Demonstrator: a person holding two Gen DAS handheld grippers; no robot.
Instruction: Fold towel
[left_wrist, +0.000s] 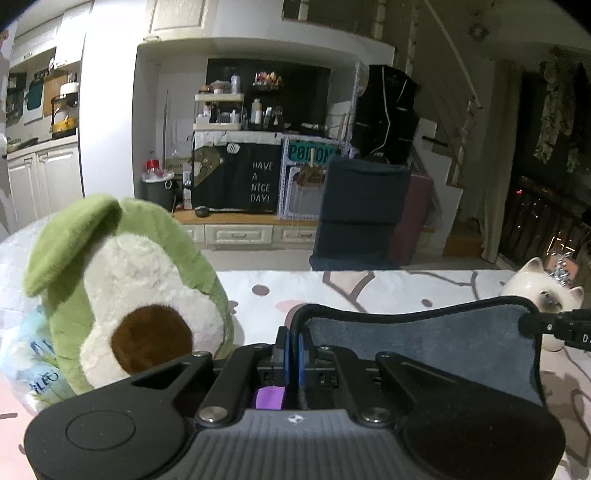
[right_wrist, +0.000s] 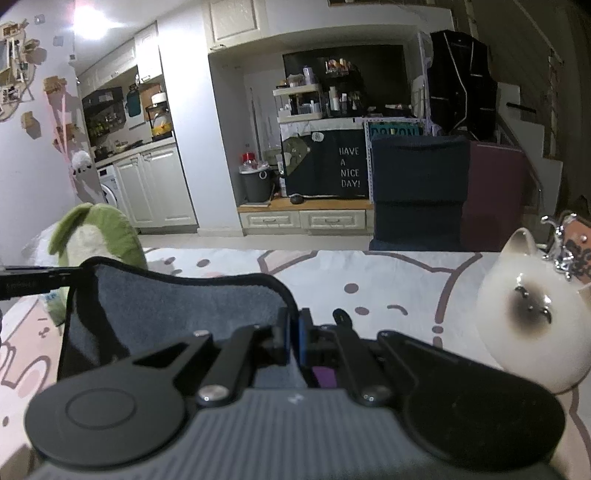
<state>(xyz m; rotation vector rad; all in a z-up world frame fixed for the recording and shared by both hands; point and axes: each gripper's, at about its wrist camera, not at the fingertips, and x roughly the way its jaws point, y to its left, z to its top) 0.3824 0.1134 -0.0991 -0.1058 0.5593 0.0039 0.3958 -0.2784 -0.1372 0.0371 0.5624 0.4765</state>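
Two grippers, left gripper (left_wrist: 293, 347) and right gripper (right_wrist: 293, 334), each pinched closed on a corner of the grey towel (left_wrist: 424, 339) at lower centre frame; carry both corners level, edge taut.

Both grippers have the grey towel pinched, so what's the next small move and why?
Probably carry both corners forward together and lay them down. The left gripper and right gripper are each shut on a corner of the towel, which is stretched between them above the bedsheet.
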